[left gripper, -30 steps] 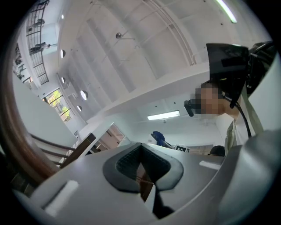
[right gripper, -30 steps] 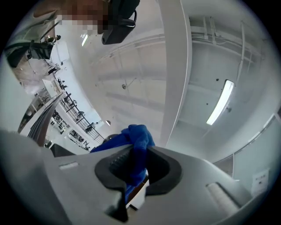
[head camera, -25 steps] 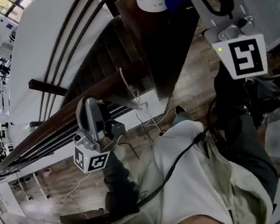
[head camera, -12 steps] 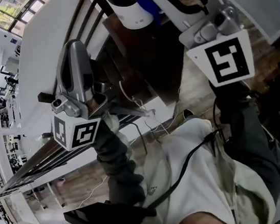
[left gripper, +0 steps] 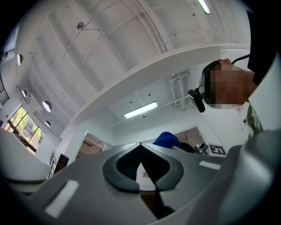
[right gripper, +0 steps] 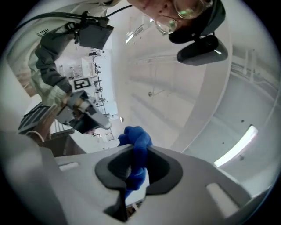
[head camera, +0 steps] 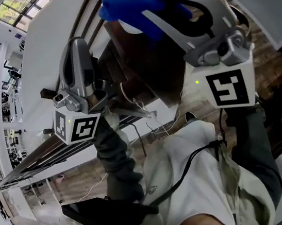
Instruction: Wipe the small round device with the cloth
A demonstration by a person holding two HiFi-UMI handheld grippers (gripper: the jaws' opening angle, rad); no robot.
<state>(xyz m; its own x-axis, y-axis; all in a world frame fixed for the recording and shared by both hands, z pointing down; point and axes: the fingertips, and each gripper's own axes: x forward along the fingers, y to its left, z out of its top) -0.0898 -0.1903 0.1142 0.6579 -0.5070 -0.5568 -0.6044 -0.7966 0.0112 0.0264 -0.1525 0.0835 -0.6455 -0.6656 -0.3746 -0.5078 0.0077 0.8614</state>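
Note:
In the head view my right gripper (head camera: 142,2) is shut on a bunched blue cloth (head camera: 123,2) at the top centre. Only a white sliver of the small round device (head camera: 129,29) shows under the cloth, on a dark wooden stand (head camera: 150,66). My left gripper (head camera: 76,44) stands left of the stand with its jaws shut and nothing in them. In the left gripper view the left gripper (left gripper: 140,144) points toward the cloth (left gripper: 166,139). The right gripper view shows the right gripper (right gripper: 137,147) pinching the cloth (right gripper: 135,139), with the left gripper (right gripper: 90,117) beyond.
Dark railing bars (head camera: 32,156) run along the left below the white wall. A white cable (head camera: 139,104) hangs off the stand's near edge. The person's pale vest (head camera: 192,180) and a black flat object (head camera: 101,216) fill the bottom.
The left gripper has risen from low beside the railing to the stand's left side. The right gripper has brought the cloth down over the white device, which now mostly hides under it.

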